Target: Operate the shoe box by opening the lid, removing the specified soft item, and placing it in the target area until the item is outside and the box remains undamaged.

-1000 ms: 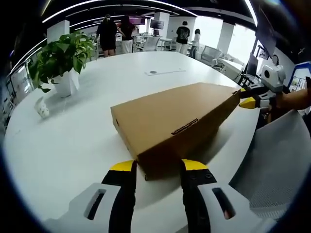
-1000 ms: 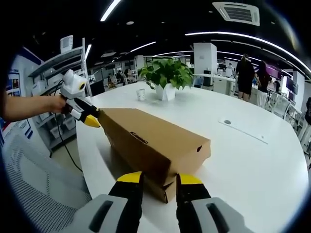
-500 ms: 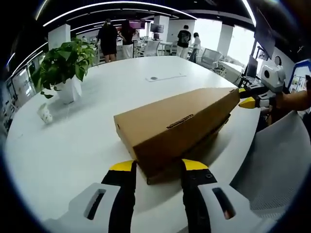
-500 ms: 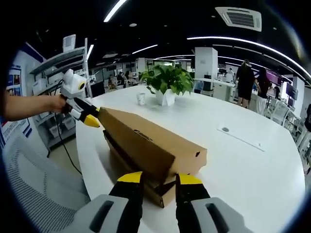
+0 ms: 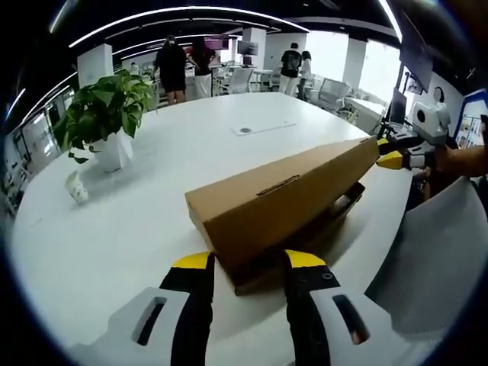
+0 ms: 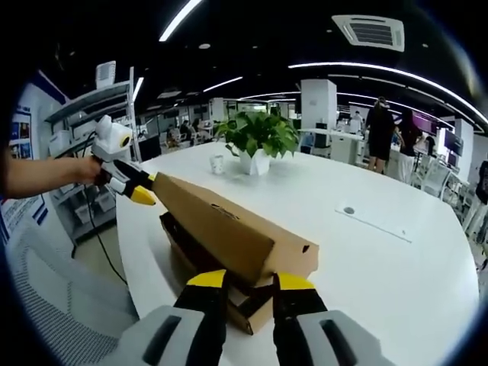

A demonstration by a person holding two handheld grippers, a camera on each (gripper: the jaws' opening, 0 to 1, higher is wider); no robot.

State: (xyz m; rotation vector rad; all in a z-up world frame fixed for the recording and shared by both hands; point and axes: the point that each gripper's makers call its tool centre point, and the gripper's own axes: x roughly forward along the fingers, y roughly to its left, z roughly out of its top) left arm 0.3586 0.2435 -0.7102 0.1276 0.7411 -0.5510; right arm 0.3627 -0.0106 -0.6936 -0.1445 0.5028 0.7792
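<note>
With my left gripper point(image 5: 248, 261) and right gripper point(image 6: 250, 279) each clamped on an end of the brown cardboard shoe-box lid point(image 5: 274, 200), it has hinged higher off the base point(image 6: 242, 311) on the white worktop point(image 5: 114, 229); contents remain hidden, removal pending.

Open-plan office: large white oval bench point(image 5: 229, 152), potted plant point(image 5: 103, 114), office chairs point(image 5: 236, 70), strip ceiling lights point(image 6: 179, 15), ceiling air vent point(image 6: 372, 30), standing people point(image 5: 174, 65).

Box interior hidden under the raised lid point(image 5: 267, 200); contents cannot be told. Shoe box point(image 6: 229, 305) base partly masked by jaws.
</note>
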